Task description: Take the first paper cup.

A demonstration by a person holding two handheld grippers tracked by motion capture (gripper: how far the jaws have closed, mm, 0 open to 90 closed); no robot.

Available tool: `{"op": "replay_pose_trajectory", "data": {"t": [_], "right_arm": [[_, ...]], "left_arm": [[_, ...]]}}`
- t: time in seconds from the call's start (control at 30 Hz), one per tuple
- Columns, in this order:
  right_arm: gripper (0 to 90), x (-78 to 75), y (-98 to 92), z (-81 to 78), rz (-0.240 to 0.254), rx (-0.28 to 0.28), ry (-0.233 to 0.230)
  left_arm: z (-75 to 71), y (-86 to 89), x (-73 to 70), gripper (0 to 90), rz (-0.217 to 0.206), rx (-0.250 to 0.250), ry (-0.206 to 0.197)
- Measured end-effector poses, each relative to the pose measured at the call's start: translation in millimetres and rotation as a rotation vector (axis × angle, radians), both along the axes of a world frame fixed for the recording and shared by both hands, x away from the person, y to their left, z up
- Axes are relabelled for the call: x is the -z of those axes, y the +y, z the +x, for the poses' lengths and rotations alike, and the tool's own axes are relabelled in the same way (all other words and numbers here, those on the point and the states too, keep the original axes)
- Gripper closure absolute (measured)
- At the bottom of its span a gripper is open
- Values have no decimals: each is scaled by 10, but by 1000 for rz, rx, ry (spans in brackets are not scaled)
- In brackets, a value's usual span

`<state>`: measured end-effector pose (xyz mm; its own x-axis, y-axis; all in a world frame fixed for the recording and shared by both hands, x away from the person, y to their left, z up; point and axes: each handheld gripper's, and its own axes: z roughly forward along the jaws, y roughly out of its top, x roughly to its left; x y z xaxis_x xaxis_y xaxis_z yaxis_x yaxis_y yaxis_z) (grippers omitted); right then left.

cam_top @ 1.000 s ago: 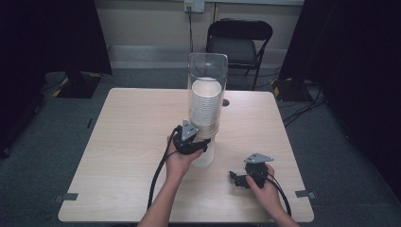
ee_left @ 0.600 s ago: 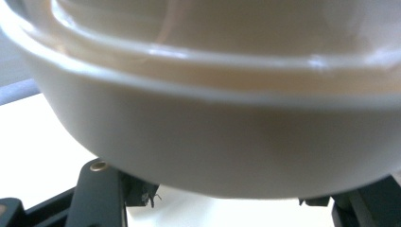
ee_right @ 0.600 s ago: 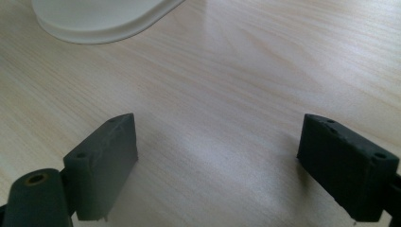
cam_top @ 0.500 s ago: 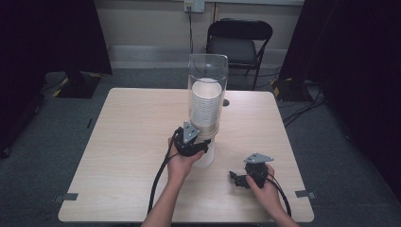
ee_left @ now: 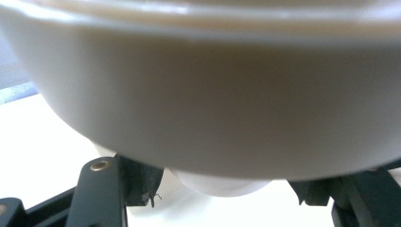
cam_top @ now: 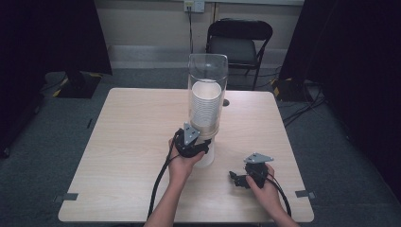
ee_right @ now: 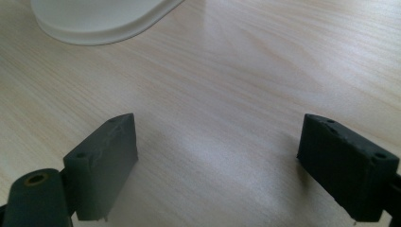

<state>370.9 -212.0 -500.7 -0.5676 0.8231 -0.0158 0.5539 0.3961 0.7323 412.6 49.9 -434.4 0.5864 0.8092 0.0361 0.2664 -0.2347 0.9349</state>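
Left gripper (cam_top: 201, 150) has crept toward the cup (ee_left: 222, 184), fingers astride it; right gripper (cam_top: 238, 179) fingers spread wide.

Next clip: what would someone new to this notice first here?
The tall clear plastic tube holding a stack of white paper cups stands mid-table. The left gripper sits at its foot, jaws either side of the lowest white cup. The right gripper rests open over bare light wooden table near the front edge.

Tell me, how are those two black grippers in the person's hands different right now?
The left gripper is up against the cup under the clear tube; the right gripper is low over bare table. The left gripper's jaws straddle the cup; the right gripper's gape empty. Both are black and hand-held.
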Motion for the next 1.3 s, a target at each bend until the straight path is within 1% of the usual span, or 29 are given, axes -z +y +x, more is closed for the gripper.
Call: {"op": "replay_pose_trajectory", "data": {"t": [0.07, 0.1, 0.13, 0.17, 0.2, 0.23, 0.27, 0.3, 0.33, 0.37, 0.4, 0.47, 0.53, 0.6, 0.63, 0.67, 0.7, 0.77, 0.8, 0.83, 0.87, 0.9, 0.97, 1.03, 1.07, 1.13, 1.2, 1.27, 1.3], "right_arm": [[122, 0, 0, 0, 0, 0, 0], [121, -1, 1, -1, 1, 1, 1], [121, -1, 3, -1, 2, 1, 2], [121, 0, 1, 0, 0, 0, 1], [121, -1, 0, -1, 1, -1, 1], [121, -1, 0, -1, 0, -1, 1], [119, -1, 0, 1, 1, -3, 2], [119, -1, 0, 1, 1, -3, 2], [117, -1, -3, 7, -1, -7, 2], [117, -1, -3, 7, -1, -7, 2], [117, -1, -3, 8, -1, -6, 2], [115, -1, -2, 9, 0, -8, 3], [116, -2, -2, 9, 1, -8, 5], [116, -2, -1, 9, 1, -8, 5], [116, -1, -3, 9, -1, -9, 3], [116, -1, -3, 9, -1, -9, 3], [116, -1, -3, 9, -1, -7, 2], [116, -1, -3, 9, -2, -7, 2], [116, -2, 0, 8, 2, -6, 5], [116, -2, 0, 8, 2, -6, 5], [116, -2, 0, 8, 2, -6, 5], [116, -2, 0, 8, 2, -6, 5], [116, -3, 1, 8, 2, -5, 5], [116, -3, 0, 8, 0, -6, 5], [117, -3, 1, 6, -1, -3, 3], [140, -7, 13, -2, 2, 1, 0], [157, -16, 19, -3, 2, 3, -1], [160, -46, 51, -17, 23, 12, 4], [159, -62, 59, -21, 48, 8, 6]], "left_arm": [[3, 2, 15, 370, 12, 2, 15], [17, 3, 293, 375, 179, 0, 216], [-13, 8, 527, 374, 207, -20, 302], [-60, 35, 636, 371, 86, -49, 241], [-81, 8, 634, 372, 111, -20, 231], [-81, 8, 634, 371, 111, -20, 231], [-98, -9, 615, 370, 159, 10, 205], [-110, 2, 603, 370, 150, 15, 196], [-119, 20, 589, 369, 120, 25, 212], [-132, 39, 576, 369, 121, 42, 210], [-144, 63, 567, 368, 140, 48, 205], [-154, 103, 590, 367, 103, 54, 230], [-177, 111, 615, 366, 140, 69, 229], [-209, 102, 631, 365, 156, 85, 239], [-247, 96, 625, 365, 140, 111, 225], [-247, 96, 625, 365, 140, 111, 225], [-266, 102, 622, 365, 136, 132, 212], [-307, 127, 623, 363, 152, 159, 221], [-327, 136, 632, 363, 157, 175, 245], [-351, 140, 638, 363, 177, 179, 259], [-371, 151, 634, 362, 201, 191, 256], [-395, 148, 640, 362, 184, 209, 255], [-436, 143, 629, 362, 184, 240, 263], [-475, 133, 623, 362, 189, 262, 266], [-491, 136, 616, 362, 204, 275, 271], [-542, 140, 623, 361, 191, 301, 266], [-555, 145, 619, 361, 205, 306, 267], [-590, 140, 631, 360, 215, 324, 275], [-611, 133, 643, 359, 204, 326, 288]]}}
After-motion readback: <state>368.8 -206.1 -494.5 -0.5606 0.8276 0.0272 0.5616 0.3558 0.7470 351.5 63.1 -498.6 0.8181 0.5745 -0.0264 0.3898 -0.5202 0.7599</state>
